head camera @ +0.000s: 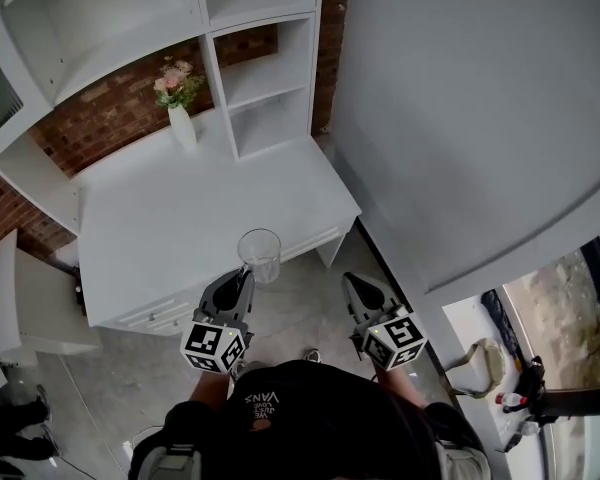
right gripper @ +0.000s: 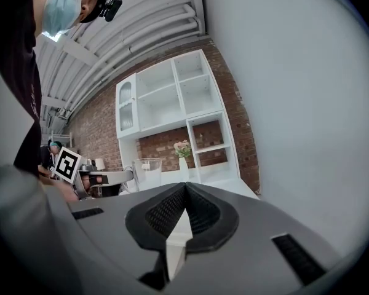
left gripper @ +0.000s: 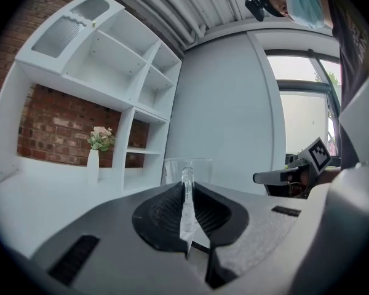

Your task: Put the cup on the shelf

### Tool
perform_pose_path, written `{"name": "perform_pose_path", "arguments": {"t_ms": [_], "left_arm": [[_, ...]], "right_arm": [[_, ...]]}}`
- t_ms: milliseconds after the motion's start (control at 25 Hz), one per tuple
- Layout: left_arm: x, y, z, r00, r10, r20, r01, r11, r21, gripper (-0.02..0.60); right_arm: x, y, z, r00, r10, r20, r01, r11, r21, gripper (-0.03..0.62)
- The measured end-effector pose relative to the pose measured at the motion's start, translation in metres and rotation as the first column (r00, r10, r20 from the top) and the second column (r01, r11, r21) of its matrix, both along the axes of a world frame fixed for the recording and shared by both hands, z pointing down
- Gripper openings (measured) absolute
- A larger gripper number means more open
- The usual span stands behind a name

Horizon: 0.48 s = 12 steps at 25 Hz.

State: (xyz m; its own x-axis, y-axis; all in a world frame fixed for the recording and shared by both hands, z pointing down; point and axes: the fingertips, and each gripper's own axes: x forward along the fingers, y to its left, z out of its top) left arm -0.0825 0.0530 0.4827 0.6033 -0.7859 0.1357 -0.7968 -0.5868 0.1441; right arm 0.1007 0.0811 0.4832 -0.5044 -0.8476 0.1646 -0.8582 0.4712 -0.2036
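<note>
The left claw (head camera: 246, 274) is held out in front of the body, pointed forward. Its jaws are closed on the wall of the cup (head camera: 260, 254), which is held upright at their tips. The right claw (head camera: 353, 282) is held beside it, apart and at like height, with its jaws pressed together and nothing between them.

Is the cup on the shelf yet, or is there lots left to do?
Not yet. Done: the cup is picked up. The left gripper is shut on the clear cup, holding it near the desk's front edge. The right gripper is shut and empty. Left: carry the cup to the white shelf beside the flower vase and let go.
</note>
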Motion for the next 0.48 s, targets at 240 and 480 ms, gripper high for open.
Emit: {"name": "perform_pose_path", "arguments": {"t_ms": [240,480], "left_arm": [[0.031,-0.002,0.005,0.999,-0.049,-0.002,0.049,0.999,-0.012,0.028],[0.043,-0.025,0.001,0.999,-0.05,0.02,0.051,0.999,-0.01,0.028]], "right_arm": [[0.035,-0.008,0.005,0.999,-0.036,0.004,0.036,0.999,0.001,0.0],[0.045,-0.031,0.005,0.999,-0.036,0.023,0.036,0.999,0.003,0.0]]}}
